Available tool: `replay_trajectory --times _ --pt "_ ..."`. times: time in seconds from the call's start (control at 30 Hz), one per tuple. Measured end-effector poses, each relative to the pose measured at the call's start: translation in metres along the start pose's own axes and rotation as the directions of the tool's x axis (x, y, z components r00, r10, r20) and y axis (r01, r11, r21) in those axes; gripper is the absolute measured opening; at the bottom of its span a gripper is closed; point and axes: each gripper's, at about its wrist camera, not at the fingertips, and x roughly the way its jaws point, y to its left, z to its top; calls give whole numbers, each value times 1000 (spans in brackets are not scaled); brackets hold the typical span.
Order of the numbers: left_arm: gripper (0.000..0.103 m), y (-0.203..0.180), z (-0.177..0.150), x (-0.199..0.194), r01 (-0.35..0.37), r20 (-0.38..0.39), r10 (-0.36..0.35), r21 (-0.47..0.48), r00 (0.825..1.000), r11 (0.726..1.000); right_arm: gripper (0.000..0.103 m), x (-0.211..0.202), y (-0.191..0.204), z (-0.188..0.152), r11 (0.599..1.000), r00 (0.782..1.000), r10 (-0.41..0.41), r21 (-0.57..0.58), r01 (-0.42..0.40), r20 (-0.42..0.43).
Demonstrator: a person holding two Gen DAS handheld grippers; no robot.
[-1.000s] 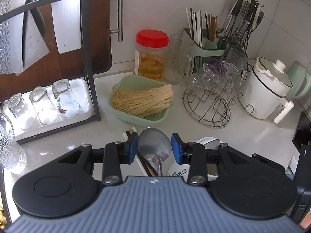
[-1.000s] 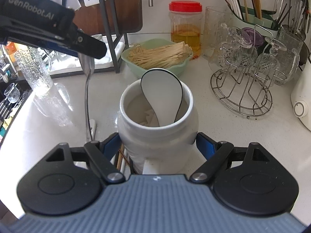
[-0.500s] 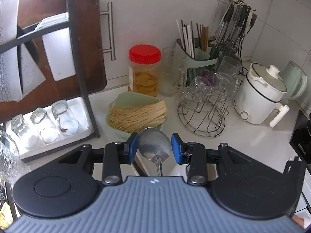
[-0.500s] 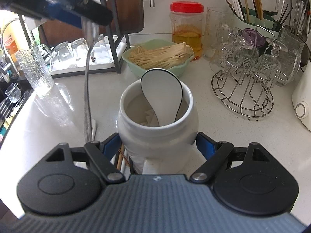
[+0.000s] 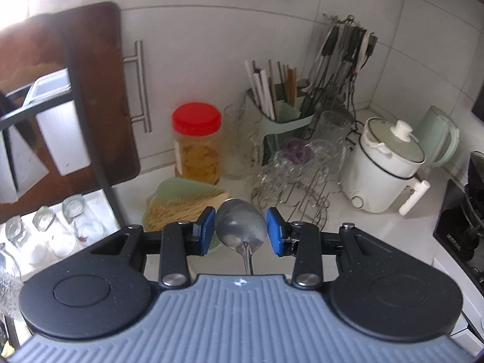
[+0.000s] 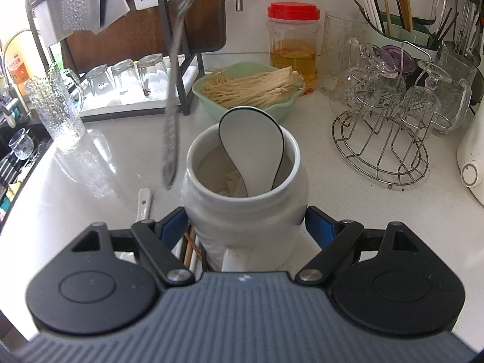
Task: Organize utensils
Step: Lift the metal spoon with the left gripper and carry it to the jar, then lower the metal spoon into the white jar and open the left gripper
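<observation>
My left gripper [image 5: 241,231] is shut on a metal spoon [image 5: 240,222], its blue pads pressing both sides of the bowl. In the right wrist view the spoon [image 6: 172,96] hangs handle-down in the air, its tip just left of the jar's rim. My right gripper [image 6: 246,226] is shut on a white ceramic jar [image 6: 242,205] standing on the counter. A white ceramic spoon [image 6: 251,148] leans inside the jar, bowl up. Another white spoon [image 6: 144,202] and some chopsticks [image 6: 190,246] lie on the counter by the jar's left side.
A green basket of pale strands [image 6: 251,90] and a red-lidded jar [image 6: 292,42] stand behind the white jar. A wire rack of glasses [image 6: 390,121] is to the right, a glass mug [image 6: 56,106] and a tray of tumblers [image 6: 127,78] to the left. A green utensil holder [image 5: 281,115] and a white cooker [image 5: 387,163] stand at the back.
My left gripper has risen with the metal spoon, whose handle tip has lifted clear of the counter and swung toward the jar. The right gripper and jar have stayed put.
</observation>
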Motion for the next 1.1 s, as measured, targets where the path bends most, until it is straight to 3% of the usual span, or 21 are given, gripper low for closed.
replay_trajectory --times 0.3,0.47,0.8,1.1 --pt "42 -16 12 6 15 42 -17 41 999 999 87 0 0 0 1000 1000 0 0 0 1" --pt "42 -21 9 13 10 26 -12 68 1000 998 87 1 1 1 1000 1000 3 -1 -3 6" --pt "42 -14 -14 9 45 -89 -43 19 995 999 87 1 0 0 1000 1000 5 -3 -5 6" --pt "42 -4 -24 8 70 -248 -77 -35 966 997 87 1 1 0 1000 1000 5 -4 -5 9"
